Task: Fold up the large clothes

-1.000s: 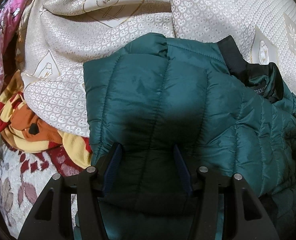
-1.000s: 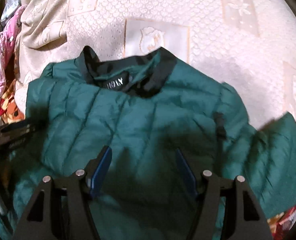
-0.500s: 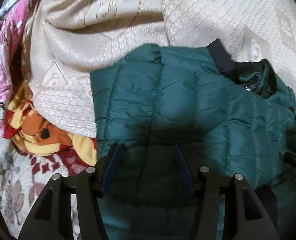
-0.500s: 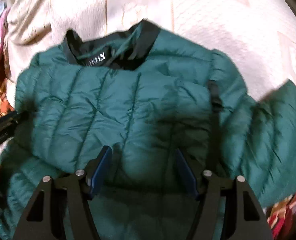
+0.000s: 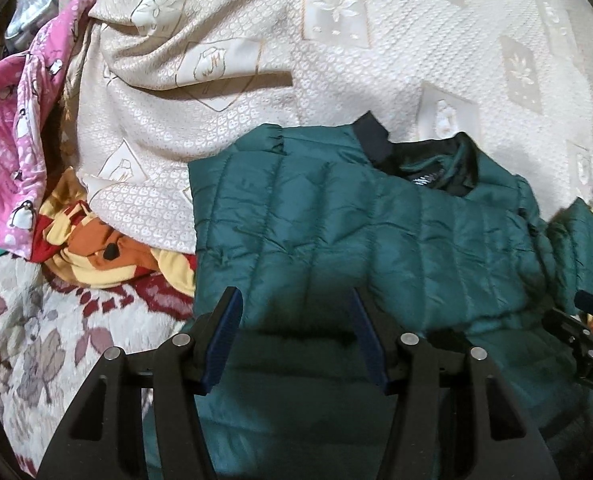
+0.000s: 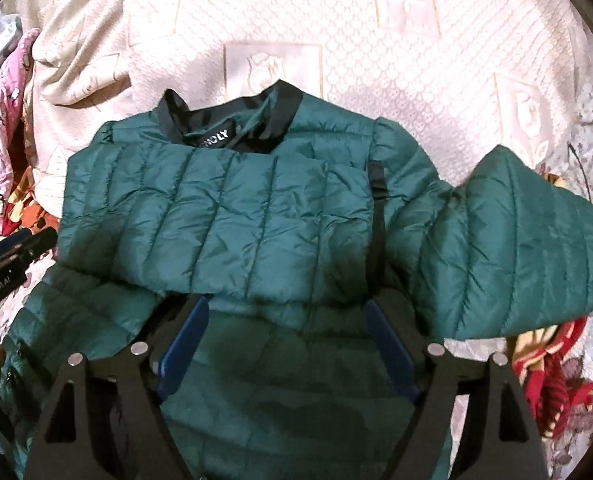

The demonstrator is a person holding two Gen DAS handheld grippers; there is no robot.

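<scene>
I had one sleeve folded across the jacket [image 6: 224, 216]; the other sleeve [image 6: 512, 248] remained; my left fingers [image 5: 294, 332] stood apart, right fingers [image 6: 284, 344] had just been opening, empty

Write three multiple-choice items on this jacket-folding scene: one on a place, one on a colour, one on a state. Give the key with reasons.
1. Where does the unfolded sleeve stick out in the right wrist view?
A. to the right of the jacket's body
B. over the collar
C. under the pink cloth

2. What colour is the collar of the green quilted jacket?
A. white
B. black
C. orange

3. How do the jaws of the right gripper stand?
A. clamped on the collar
B. shut on the pink penguin cloth
C. apart, gripping nothing

Key:
1 A, the sleeve reaches out right across the cream bedspread.
2 B, a dark band rings the neck opening above the label.
3 C, the blue pads stand wide over the jacket; they have just been opening and pinch no cloth.
</scene>
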